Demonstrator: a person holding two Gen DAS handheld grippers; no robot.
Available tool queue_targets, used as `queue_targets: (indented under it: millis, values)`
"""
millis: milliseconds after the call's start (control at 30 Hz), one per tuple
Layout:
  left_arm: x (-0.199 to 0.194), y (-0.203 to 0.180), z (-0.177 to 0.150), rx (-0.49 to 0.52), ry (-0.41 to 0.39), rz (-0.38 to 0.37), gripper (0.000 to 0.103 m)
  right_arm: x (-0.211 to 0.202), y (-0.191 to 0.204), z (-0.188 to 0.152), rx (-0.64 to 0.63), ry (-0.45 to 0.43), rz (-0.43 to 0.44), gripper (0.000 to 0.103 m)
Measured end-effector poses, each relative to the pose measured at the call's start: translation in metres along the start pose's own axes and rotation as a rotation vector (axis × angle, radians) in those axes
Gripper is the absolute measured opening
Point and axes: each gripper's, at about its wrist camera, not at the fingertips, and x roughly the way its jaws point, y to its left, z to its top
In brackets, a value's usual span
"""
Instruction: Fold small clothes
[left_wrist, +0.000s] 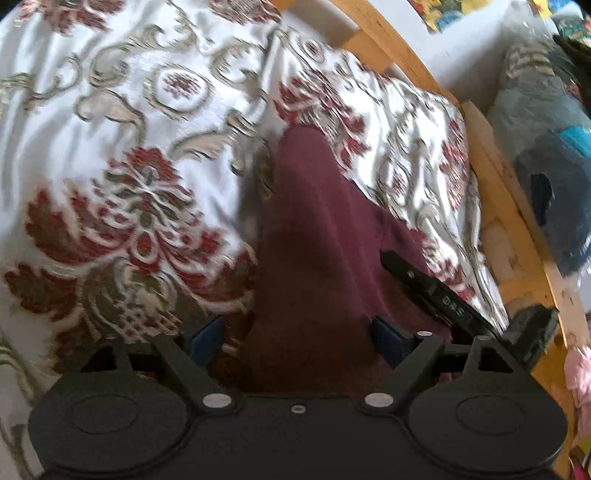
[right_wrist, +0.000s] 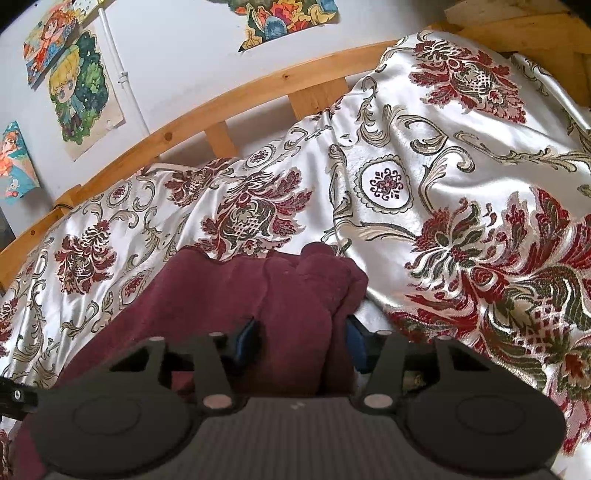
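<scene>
A dark maroon garment (left_wrist: 314, 236) lies on a white bedspread with red and gold flowers (left_wrist: 110, 129). In the left wrist view my left gripper (left_wrist: 295, 336) stands open, its blue-padded fingers (left_wrist: 207, 336) on either side of the cloth, which runs forward as a long narrow strip. The other gripper's black arm (left_wrist: 436, 291) lies across the cloth at right. In the right wrist view my right gripper (right_wrist: 301, 339) is closed on a bunched fold of the maroon garment (right_wrist: 288, 295), blue pads (right_wrist: 248, 338) pressing both sides.
A wooden bed frame (right_wrist: 207, 99) runs along a white wall with cartoon posters (right_wrist: 81, 88). In the left wrist view the frame (left_wrist: 491, 173) borders the bed at right, with a blue-grey bundle (left_wrist: 546, 155) and pink cloth (left_wrist: 580, 373) beyond it.
</scene>
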Motion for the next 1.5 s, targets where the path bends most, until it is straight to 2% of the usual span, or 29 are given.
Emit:
queue_targets:
  millis: [67,167,400,433,467,500,567,733,933,1067,1200,1500]
  values:
    - [0.005,-0.006,-0.003,0.029,0.025,-0.012,0.084,0.001,-0.001,0.0,0.004,0.006,0.002,0.057]
    - [0.008,-0.015,-0.008,0.085,0.017,0.027,0.083,0.001,-0.002,-0.001,0.015,0.007,0.003,0.058]
    - [0.006,-0.026,-0.009,0.123,0.004,0.083,0.076,0.001,-0.002,-0.001,0.019,0.009,0.007,0.061]
    - [0.005,-0.027,-0.01,0.128,-0.002,0.092,0.074,0.001,-0.002,-0.001,0.016,0.009,0.005,0.059]
    - [0.004,-0.029,-0.01,0.131,-0.008,0.101,0.072,0.0,-0.001,-0.001,0.012,0.007,0.0,0.048]
    - [0.002,-0.03,-0.011,0.136,-0.012,0.106,0.071,0.0,0.0,-0.001,0.008,0.006,-0.006,0.042]
    - [0.0,-0.034,-0.012,0.149,-0.023,0.116,0.069,-0.002,0.001,0.0,0.006,0.002,-0.007,0.035]
    - [-0.008,-0.047,-0.014,0.198,-0.057,0.14,0.066,-0.011,0.008,0.001,-0.004,-0.029,-0.01,0.027]
    - [-0.02,-0.06,-0.015,0.269,-0.088,0.155,0.065,-0.029,0.026,0.007,-0.067,-0.103,0.019,0.024]
    - [-0.03,-0.063,-0.01,0.305,-0.132,0.183,0.065,-0.034,0.045,0.019,-0.131,-0.136,0.05,0.024]
    - [-0.041,-0.059,0.006,0.3,-0.192,0.211,0.065,-0.022,0.07,0.04,-0.201,-0.155,0.087,0.024]
    - [-0.059,-0.038,0.058,0.26,-0.357,0.321,0.065,0.044,0.126,0.097,-0.285,-0.17,0.172,0.023]
